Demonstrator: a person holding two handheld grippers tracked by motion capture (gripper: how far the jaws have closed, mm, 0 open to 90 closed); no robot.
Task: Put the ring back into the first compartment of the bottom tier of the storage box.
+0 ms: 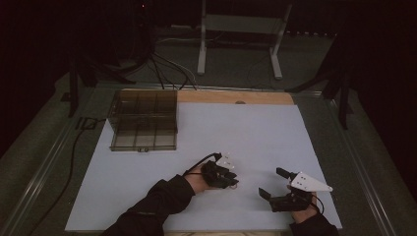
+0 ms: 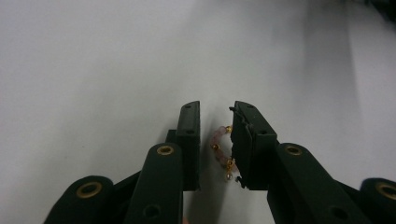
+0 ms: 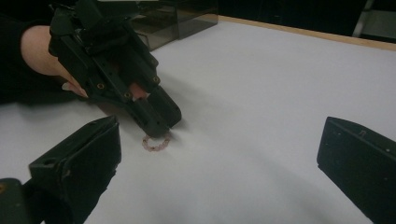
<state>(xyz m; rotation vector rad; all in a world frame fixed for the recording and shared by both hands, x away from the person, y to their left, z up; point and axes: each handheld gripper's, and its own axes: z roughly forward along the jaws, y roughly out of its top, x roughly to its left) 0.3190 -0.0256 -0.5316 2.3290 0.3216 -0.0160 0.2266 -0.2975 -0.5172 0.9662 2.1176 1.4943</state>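
A small bracelet (image 2: pixel 218 148) of pink beads with gold spacers lies on the white table sheet (image 1: pixel 236 132). My left gripper (image 2: pixel 215 109) points down at it with its jaws a narrow gap apart. Part of the bracelet sits in that gap, against one jaw and short of the other. In the right gripper view the bracelet (image 3: pixel 156 142) forms a ring flat on the sheet, under the tips of the left gripper (image 3: pixel 161 123). In the high view the left gripper (image 1: pixel 231 179) is near the table's front middle. My right gripper (image 1: pixel 272 183) stands wide open to its right, with nothing between its jaws (image 3: pixel 219 130).
A clear, dark-tinted compartment box (image 1: pixel 142 120) stands at the sheet's far left corner. A wooden strip (image 1: pixel 236 97) runs along the far edge. Beyond the table are cables and a white stand frame (image 1: pixel 241 34) on the floor.
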